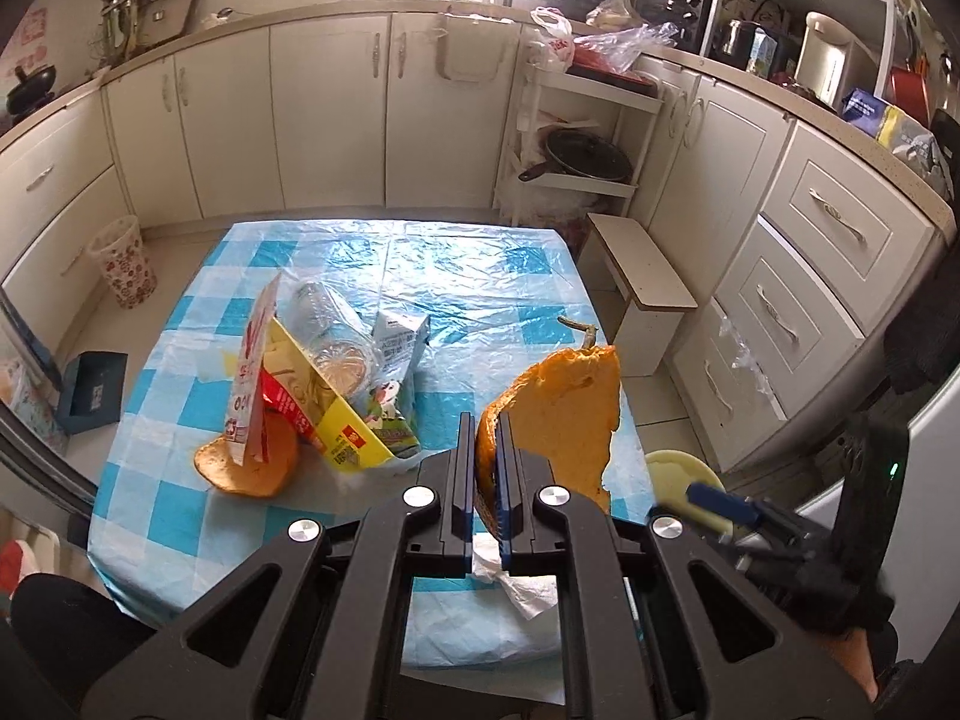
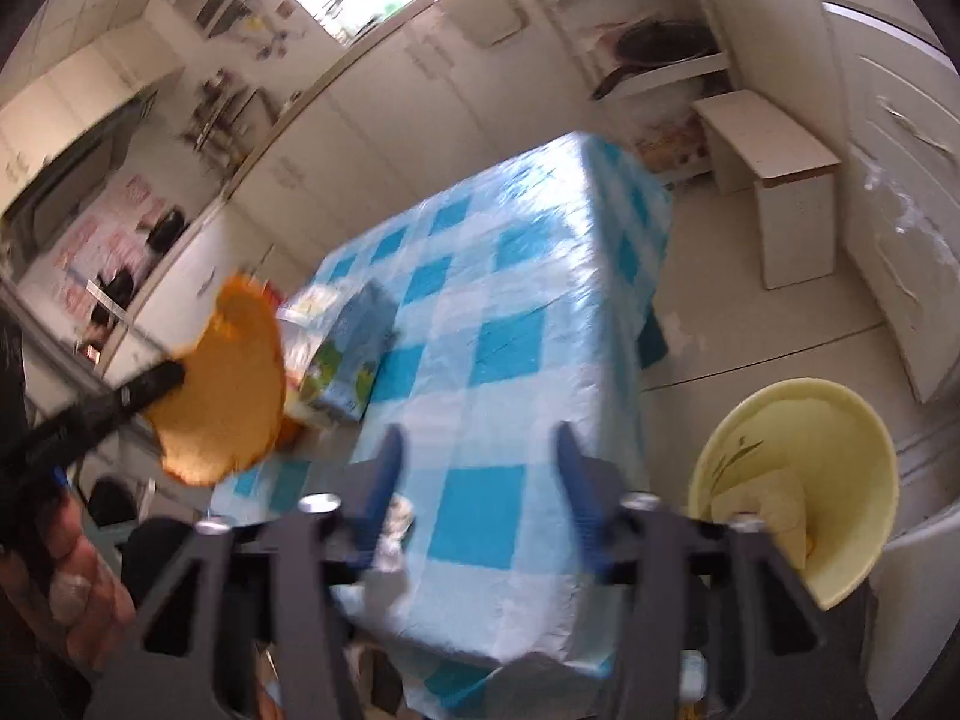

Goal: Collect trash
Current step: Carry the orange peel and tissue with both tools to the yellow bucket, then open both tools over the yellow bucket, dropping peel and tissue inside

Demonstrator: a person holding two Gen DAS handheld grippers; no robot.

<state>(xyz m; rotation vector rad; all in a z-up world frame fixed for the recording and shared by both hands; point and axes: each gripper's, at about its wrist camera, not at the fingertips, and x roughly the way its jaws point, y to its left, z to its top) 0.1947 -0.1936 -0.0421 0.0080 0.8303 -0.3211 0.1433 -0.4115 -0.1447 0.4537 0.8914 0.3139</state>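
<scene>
Left gripper: clamped shut on orange pumpkin rind; rind held clear above checked tablecloth, at the table's near right corner.
Right gripper: blue pads spread wide, nothing between them; poised over the table's near edge.
Yellow bin: on the floor just beside the table's right side; already holds some pale scraps.
Done, by judgement: part of the trash binned; one rind lifted, not yet dropped.
Left on table: second rind piece lying flat; yellow carton with red-and-white wrapper, clear plastic cup and milk carton leaning together; white tissue near the front edge.
Progress, by judgement: roughly early to middle; most items uncollected.
</scene>
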